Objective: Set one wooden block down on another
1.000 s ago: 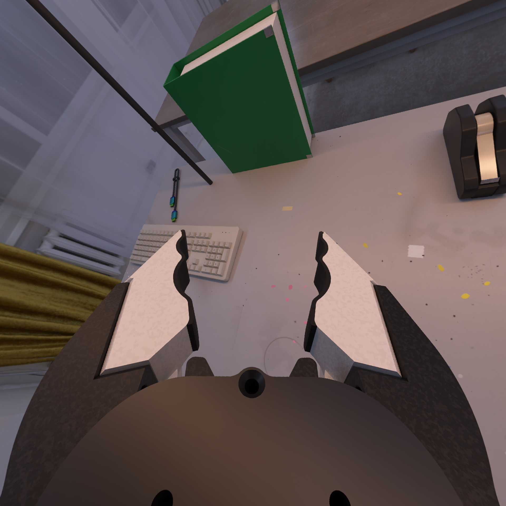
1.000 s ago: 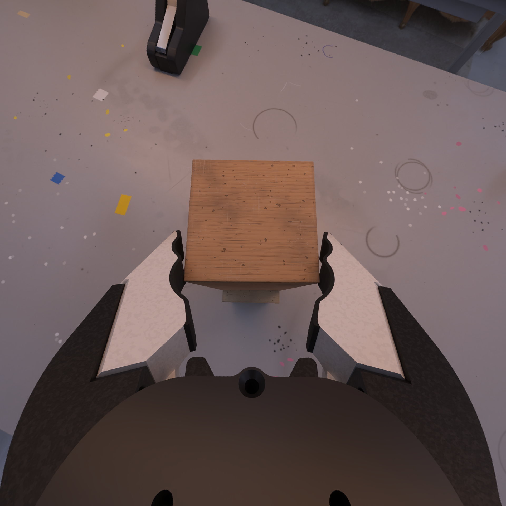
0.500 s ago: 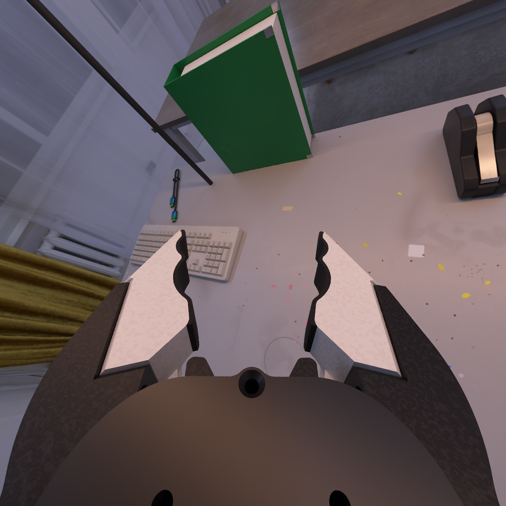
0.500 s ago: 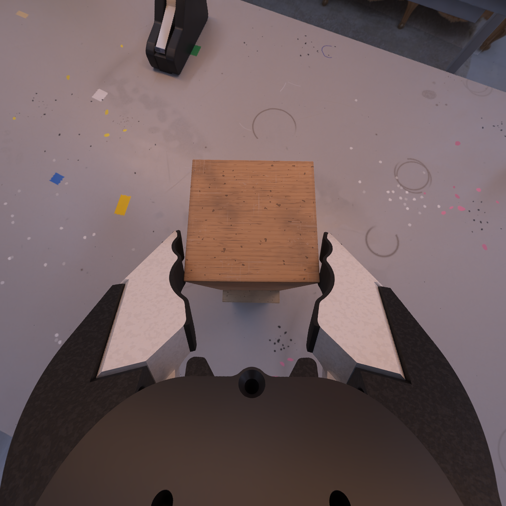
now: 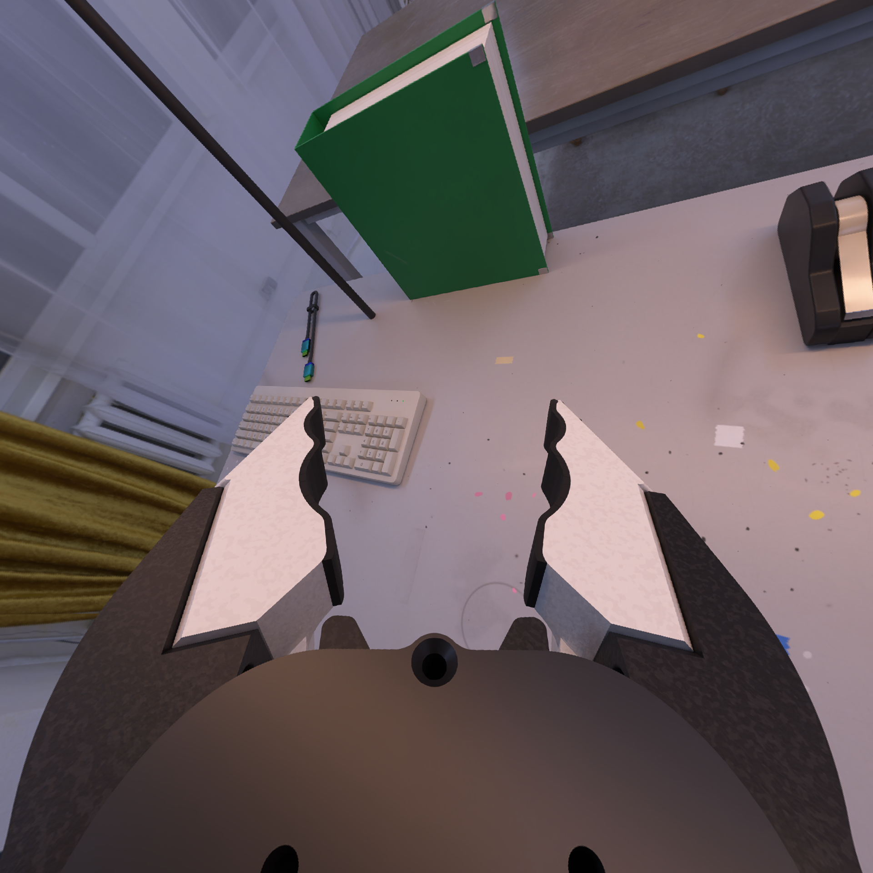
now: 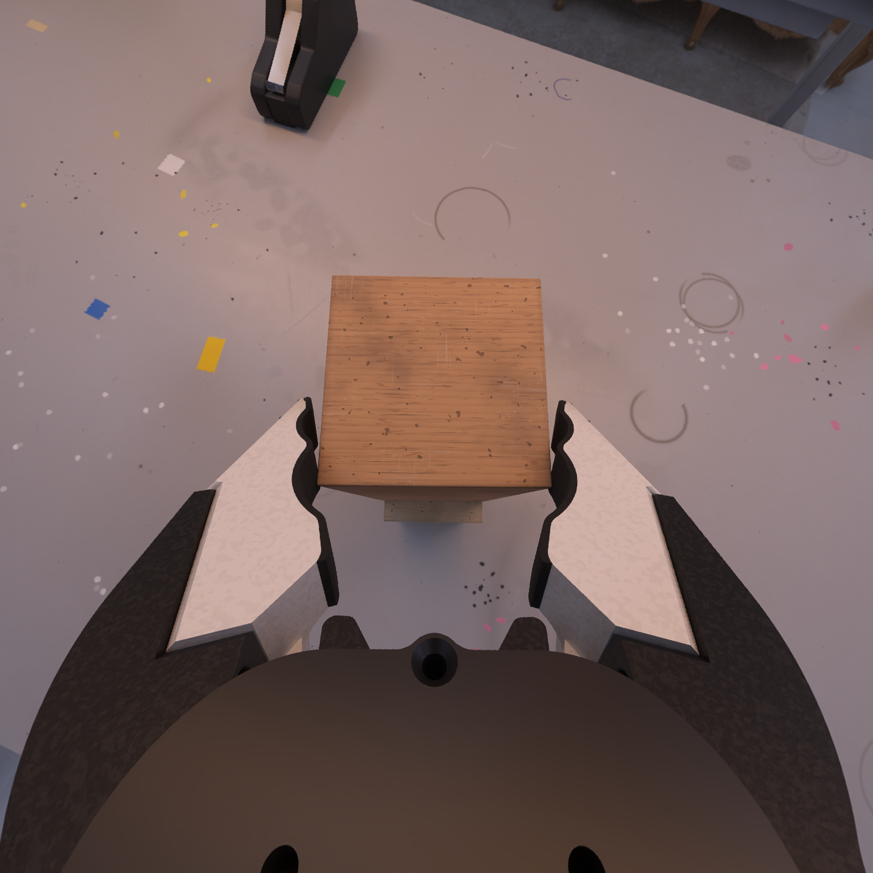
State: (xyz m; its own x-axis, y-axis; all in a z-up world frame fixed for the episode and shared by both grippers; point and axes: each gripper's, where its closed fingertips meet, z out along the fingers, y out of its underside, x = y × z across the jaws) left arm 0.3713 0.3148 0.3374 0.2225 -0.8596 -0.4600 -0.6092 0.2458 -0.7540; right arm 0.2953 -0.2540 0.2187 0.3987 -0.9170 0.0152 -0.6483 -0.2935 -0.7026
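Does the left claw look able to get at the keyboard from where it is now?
Probably yes. The left claw stands open and empty above the table, and the keyboard lies just ahead, partly behind its left finger. Nothing sits between them; the green book and the cable lie farther off.

The brown wooden block [image 6: 433,381] covers nearly all of the paler block [image 6: 432,512] beneath it, only a thin strip showing, so whether the two touch I cannot tell; the tape dispenser [image 5: 834,264] is cut by the left wrist view's right edge; the keyboard's [image 5: 363,437] left part sits behind a fingertip [image 5: 302,444], its key markings too small to make out.
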